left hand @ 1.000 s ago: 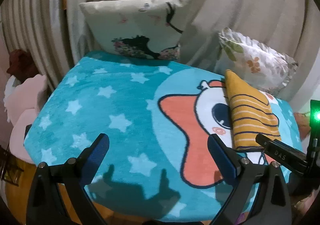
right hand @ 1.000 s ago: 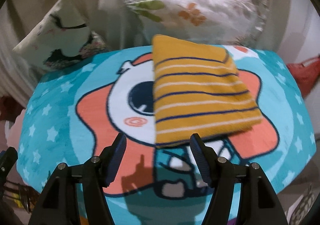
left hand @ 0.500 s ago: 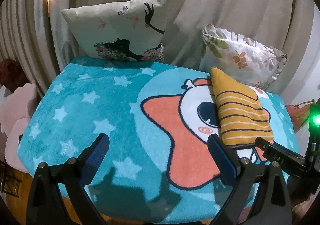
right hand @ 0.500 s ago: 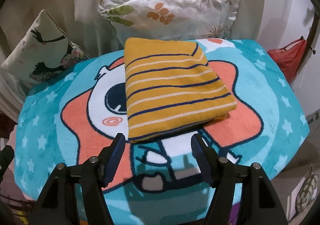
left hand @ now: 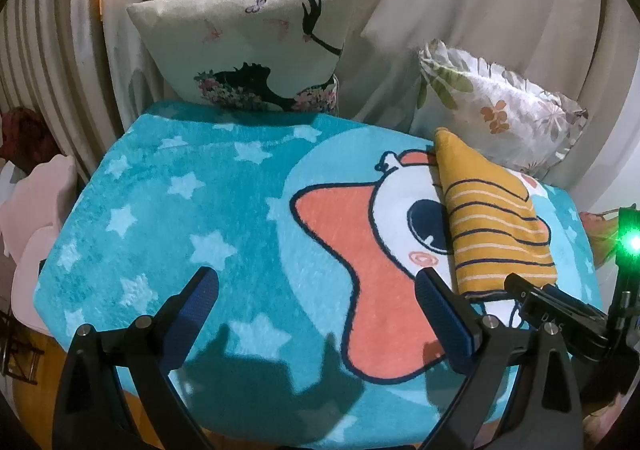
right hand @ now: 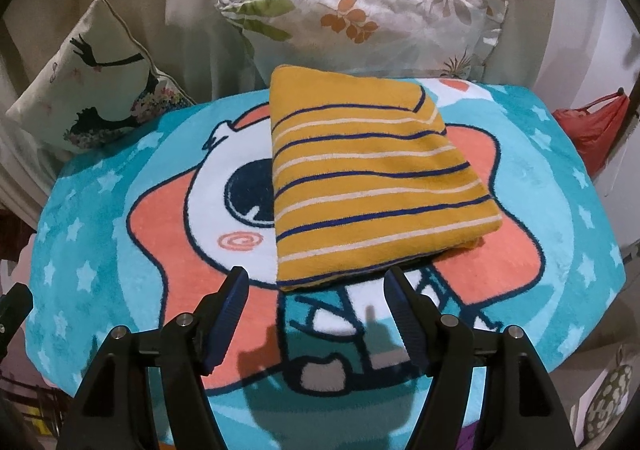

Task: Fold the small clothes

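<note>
A folded yellow garment with navy and white stripes (right hand: pixel 368 186) lies flat on a teal star-print blanket (right hand: pixel 560 178) with a cartoon star figure. It also shows at the right of the left wrist view (left hand: pixel 496 226). My right gripper (right hand: pixel 316 310) is open and empty, above the blanket just in front of the garment's near edge, not touching it. My left gripper (left hand: pixel 316 310) is open and empty over the blanket's left half, well left of the garment.
Two cushions lean on the curtain behind the blanket: a cream one with a black figure (left hand: pixel 256 50) and a floral ruffled one (right hand: pixel 360 14). A red bag (right hand: pixel 592 126) hangs at the right. A pink object (left hand: pixel 36 210) sits left of the blanket.
Both grippers have drawn back and up from the blanket, so the garment now sits farther ahead in both views. The folded garment has not moved. Both jaws stayed open.
</note>
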Tool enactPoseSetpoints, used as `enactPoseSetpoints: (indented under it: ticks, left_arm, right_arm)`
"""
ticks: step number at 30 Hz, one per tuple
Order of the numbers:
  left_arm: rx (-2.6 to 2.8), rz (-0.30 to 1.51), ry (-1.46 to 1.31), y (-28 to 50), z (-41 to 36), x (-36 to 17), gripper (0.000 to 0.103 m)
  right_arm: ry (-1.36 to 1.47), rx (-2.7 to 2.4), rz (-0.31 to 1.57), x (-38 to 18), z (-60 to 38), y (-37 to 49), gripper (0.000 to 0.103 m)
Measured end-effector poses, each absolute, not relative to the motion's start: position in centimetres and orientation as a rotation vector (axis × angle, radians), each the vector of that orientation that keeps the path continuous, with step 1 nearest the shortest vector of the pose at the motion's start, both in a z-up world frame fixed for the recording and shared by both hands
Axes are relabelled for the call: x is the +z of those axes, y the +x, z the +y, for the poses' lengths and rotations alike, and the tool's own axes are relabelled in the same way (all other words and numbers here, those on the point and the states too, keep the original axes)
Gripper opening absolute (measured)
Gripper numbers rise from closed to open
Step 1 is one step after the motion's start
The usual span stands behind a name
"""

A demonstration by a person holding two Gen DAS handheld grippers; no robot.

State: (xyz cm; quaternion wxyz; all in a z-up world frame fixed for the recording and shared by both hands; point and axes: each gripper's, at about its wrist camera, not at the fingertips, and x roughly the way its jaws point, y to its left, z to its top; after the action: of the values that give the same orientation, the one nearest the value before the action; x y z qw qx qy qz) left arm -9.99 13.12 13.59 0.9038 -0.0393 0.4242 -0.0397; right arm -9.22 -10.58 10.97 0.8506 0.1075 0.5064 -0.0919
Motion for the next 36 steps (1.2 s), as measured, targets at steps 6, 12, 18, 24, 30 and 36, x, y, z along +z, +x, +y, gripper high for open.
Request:
enactPoseSetpoints:
  ticks: [6, 12, 18, 24, 30, 36]
  left_arm:
    - [-0.115, 0.9, -0.063, -9.4, 11.8, 12.9, 0.098]
    - [-0.197, 0.952, -0.036, -8.4, 9.0, 11.7, 0.098]
    - [-0.276, 0.97, -0.016, -8.2, 6.7, 11.1, 0.098]
    - [-0.285, 1.008, -0.016, -8.1, 6.1, 10.2, 0.098]
    - [-0.264, 1.015, -0.03, -8.3, 6.9, 10.1, 0.098]
    - [-0.239, 1.006, -0.045, -8.8, 8.0, 10.4, 0.098]
  right_arm:
    - [0.241, -0.218, 1.062, 10.7, -11.6, -9.6, 0.075]
    - [0.273, -0.296, 1.088, 9.9, -14.3, -10.8, 0.075]
    - [0.302, -0.394, 1.098, 9.7, -17.0, -12.4, 0.075]
    - [0.304, -0.412, 1.121, 9.1, -17.4, -13.2, 0.076]
    - [0.29, -0.384, 1.125, 8.9, -16.6, -13.1, 0.076]
    - [0.28, -0.35, 1.122, 9.0, -15.7, -12.8, 0.076]
